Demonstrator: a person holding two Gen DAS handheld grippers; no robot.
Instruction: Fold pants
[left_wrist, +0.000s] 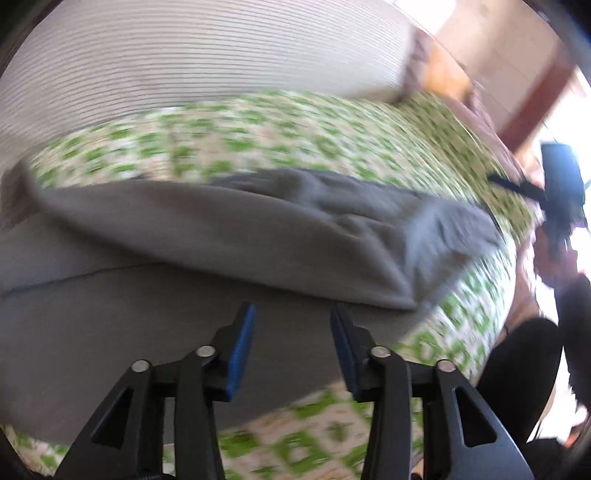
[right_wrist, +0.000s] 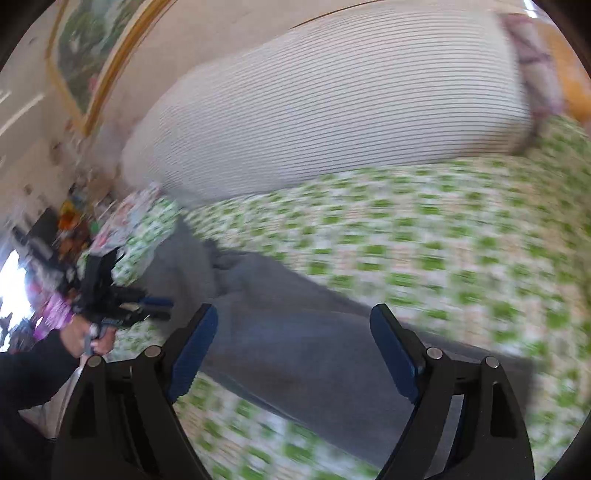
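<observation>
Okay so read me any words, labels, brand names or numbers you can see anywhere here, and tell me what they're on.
No readable text in either view.
Grey pants: no label or tag showing.
Green-patterned bedspread: print only, no lettering.
Striped pillow: lines only.
Framed picture on the wall: too blurred to tell.
Left gripper and right gripper: no markings visible.

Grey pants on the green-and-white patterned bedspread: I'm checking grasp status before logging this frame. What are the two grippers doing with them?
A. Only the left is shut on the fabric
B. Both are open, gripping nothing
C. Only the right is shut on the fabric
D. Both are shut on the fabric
B: the left gripper and the right gripper each show a wide gap between blue-padded fingers, with the grey pants lying ungripped on the green-and-white patterned bedspread.
</observation>
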